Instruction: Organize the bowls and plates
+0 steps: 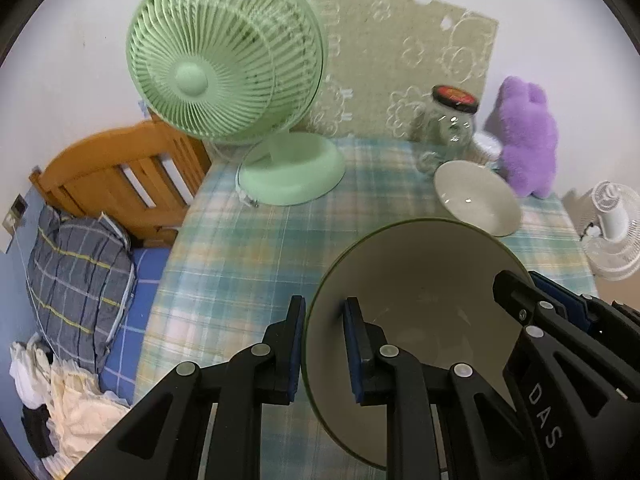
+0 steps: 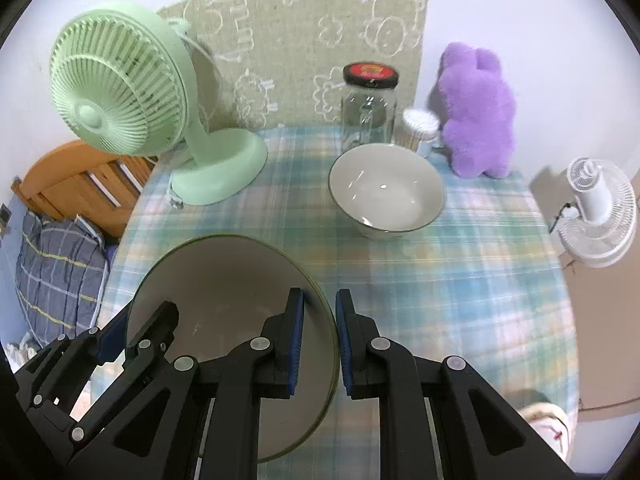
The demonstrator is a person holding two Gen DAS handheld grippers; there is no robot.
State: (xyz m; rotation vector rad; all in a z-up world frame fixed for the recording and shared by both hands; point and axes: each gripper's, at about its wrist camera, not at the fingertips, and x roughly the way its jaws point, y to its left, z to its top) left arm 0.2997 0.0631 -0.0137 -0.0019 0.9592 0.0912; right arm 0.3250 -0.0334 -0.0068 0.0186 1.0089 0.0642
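Note:
A large cream bowl with a dark green rim (image 1: 420, 272) (image 2: 224, 280) hangs tilted above the plaid-covered table (image 1: 248, 240) (image 2: 460, 280), held from both sides. My left gripper (image 1: 325, 304) (image 2: 140, 316) is shut on its left rim, one pad inside and one outside. On the opposite rim my right gripper (image 2: 321, 296) (image 1: 520, 280) is shut the same way. A smaller cream bowl (image 1: 476, 200) (image 2: 386, 192) stands upright on the table beyond, apart from both grippers.
A green desk fan (image 1: 224, 52) (image 2: 120, 88) stands at the table's back left. A glass jar (image 2: 370, 108), a small white-lidded container (image 2: 418, 128) and a purple plush toy (image 2: 476, 112) line the back. A bed (image 1: 120, 176) lies left; a white fan (image 2: 600, 208) stands right.

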